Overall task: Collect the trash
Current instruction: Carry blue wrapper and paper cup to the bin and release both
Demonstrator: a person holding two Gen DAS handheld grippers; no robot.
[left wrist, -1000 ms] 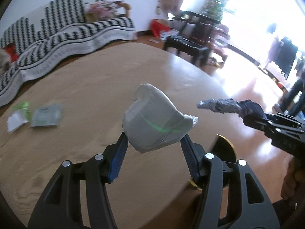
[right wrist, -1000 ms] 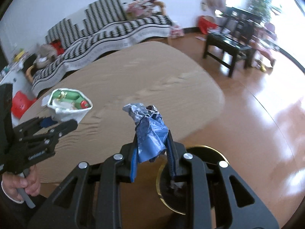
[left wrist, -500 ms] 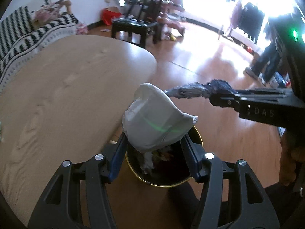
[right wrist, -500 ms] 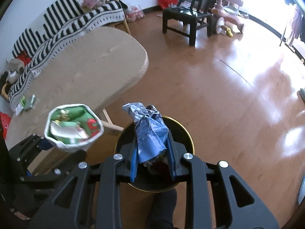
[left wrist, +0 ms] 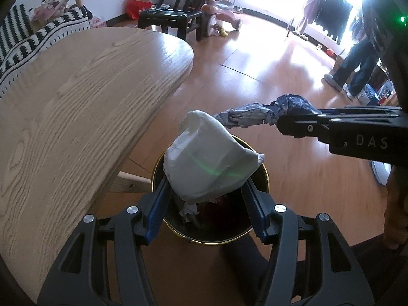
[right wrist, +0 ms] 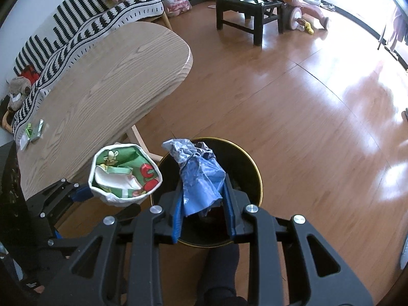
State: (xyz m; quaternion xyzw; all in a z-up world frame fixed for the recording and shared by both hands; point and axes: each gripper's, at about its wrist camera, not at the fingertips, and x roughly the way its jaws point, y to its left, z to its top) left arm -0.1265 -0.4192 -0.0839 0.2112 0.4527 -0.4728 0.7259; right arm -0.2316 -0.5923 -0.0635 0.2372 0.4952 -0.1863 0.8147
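Observation:
My left gripper (left wrist: 207, 199) is shut on a crumpled white snack bag (left wrist: 209, 163), whose green printed inside (right wrist: 125, 173) shows in the right wrist view. My right gripper (right wrist: 202, 204) is shut on a crumpled blue foil wrapper (right wrist: 199, 176), seen from the side as a blue-grey twist (left wrist: 257, 114) in the left wrist view. Both grippers point steeply down above a black trash bin with a gold rim (left wrist: 265, 176) (right wrist: 255, 170) standing on the floor. The bin holds several scraps of paper (left wrist: 188, 211). The left gripper (right wrist: 76, 196) sits just left of the right one.
A rounded wooden table (left wrist: 76, 97) (right wrist: 102, 81) reaches over the bin's left side, with small green wrappers (right wrist: 33, 132) at its far end. A striped sofa (right wrist: 84, 20), a black chair (right wrist: 250, 7) and a pink tricycle (right wrist: 306, 5) stand beyond. A person's legs (left wrist: 357, 68) stand far right.
Both grippers swung from above the table to above the bin and tipped downward, each keeping its trash. Over the last half second they barely moved.

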